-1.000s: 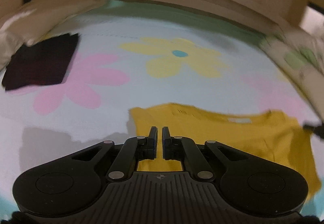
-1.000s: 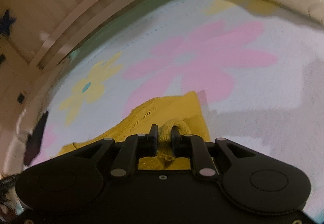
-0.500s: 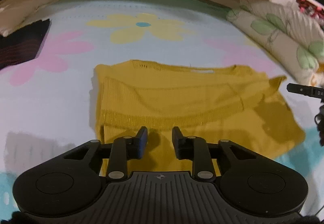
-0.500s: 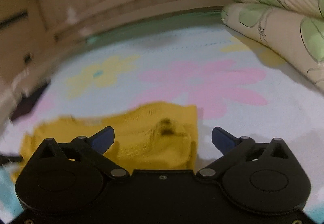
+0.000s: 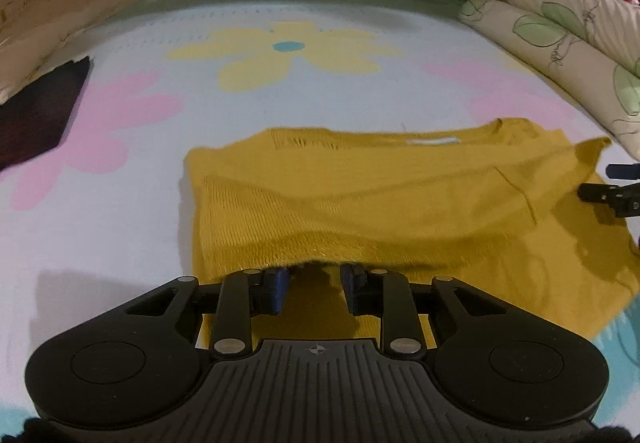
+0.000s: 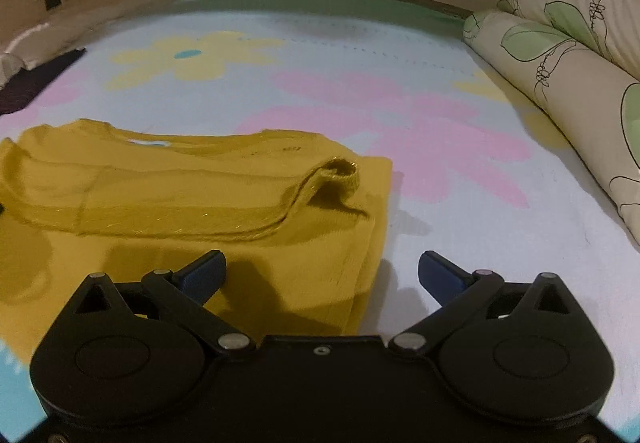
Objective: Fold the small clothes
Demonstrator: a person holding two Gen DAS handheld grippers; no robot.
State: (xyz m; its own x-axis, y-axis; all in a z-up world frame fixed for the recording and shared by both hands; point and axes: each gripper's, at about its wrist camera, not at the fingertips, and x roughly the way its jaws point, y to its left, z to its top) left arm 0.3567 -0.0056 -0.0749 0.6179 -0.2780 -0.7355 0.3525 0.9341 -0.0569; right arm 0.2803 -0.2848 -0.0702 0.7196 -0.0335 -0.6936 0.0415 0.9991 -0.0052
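Flower-print bedding (image 5: 120, 227) now carries the yellow knit sweater (image 5: 360, 203), freshly folded and released: right gripper (image 6: 322, 273) spread wide, left gripper (image 5: 314, 289) slightly parted, both empty.

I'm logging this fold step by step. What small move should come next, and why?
Probably close the left tongs on the yellow sweater's folded hem: they sit part-open with its edge draped over their tips. The right tongs stand wide open, empty, beside the sweater's right edge.
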